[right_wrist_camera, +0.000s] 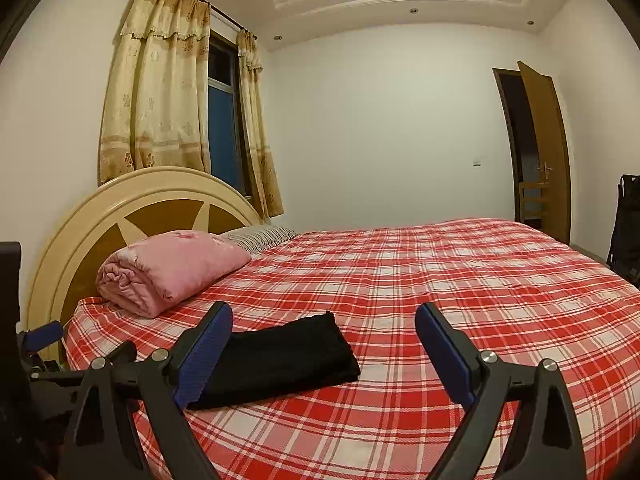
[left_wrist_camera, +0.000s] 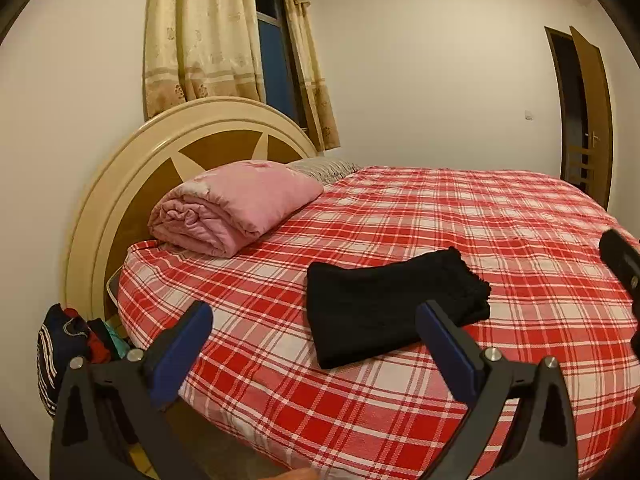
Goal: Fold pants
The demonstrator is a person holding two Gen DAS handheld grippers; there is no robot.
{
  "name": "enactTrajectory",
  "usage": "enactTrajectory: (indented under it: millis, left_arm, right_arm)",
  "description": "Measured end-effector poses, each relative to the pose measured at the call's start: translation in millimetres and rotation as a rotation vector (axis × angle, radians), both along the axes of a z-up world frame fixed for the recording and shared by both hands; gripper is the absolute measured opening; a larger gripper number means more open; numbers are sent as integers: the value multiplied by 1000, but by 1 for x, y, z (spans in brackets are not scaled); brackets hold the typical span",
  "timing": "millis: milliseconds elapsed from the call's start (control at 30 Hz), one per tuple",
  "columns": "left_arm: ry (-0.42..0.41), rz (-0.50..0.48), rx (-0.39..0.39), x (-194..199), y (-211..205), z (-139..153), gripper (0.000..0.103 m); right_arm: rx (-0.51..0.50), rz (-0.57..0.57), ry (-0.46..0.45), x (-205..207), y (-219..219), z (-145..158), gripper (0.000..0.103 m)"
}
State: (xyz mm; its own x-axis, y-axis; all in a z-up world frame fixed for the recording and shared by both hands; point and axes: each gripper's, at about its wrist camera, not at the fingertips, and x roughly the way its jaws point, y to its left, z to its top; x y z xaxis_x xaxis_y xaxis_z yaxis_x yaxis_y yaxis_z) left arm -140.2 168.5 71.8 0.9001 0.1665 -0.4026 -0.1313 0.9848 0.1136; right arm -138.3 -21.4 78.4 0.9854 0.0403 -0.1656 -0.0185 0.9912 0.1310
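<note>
- On the red plaid bed [left_wrist_camera: 460, 216], near its front edge, the black pants [left_wrist_camera: 384, 304] lie folded into a compact rectangle, flat on the cover.
- From the left wrist view, the pants sit at about one o'clock from the left gripper [left_wrist_camera: 316, 332], just beyond its fingertips; the right finger overlaps the bundle's near right corner in the picture, but whether it touches cannot be told.
- Left gripper: jaws spread wide apart, blue pads [left_wrist_camera: 182, 354] facing inward, nothing between them.
- From the right wrist view, the pants [right_wrist_camera: 288, 356] lie at about eleven o'clock from the right gripper [right_wrist_camera: 324, 324], with the left finger standing in front of the bundle's near left end.
- Right gripper: jaws likewise wide apart and holding nothing; plaid cover shows in the gap.
- At three o'clock in the left view, a dark part of the right gripper [left_wrist_camera: 620, 260] shows at the frame edge; at nine o'clock in the right view, part of the left gripper [right_wrist_camera: 40, 338] shows.
- A folded pink quilt [left_wrist_camera: 232, 208] rests at the head of the bed, at about eleven o'clock from the pants and well apart from them, with a striped pillow [left_wrist_camera: 324, 168] behind it.
- A round cream-and-brown headboard [left_wrist_camera: 160, 152] stands behind the quilt; beige curtains [left_wrist_camera: 200, 36] hang above it around a dark window.
- At two o'clock, a brown door [left_wrist_camera: 592, 120] stands open.
- At eight o'clock in the left view, a heap of clothes [left_wrist_camera: 76, 336] sits beside the bed.
</note>
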Motion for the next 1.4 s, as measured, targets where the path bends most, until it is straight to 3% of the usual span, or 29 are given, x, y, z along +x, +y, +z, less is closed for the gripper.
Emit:
enactTrajectory:
  millis: [1400]
  left_arm:
    - [32, -1, -6, 1, 3, 0, 103]
  right_arm:
    - [-1, 6, 13, 2, 4, -4, 93]
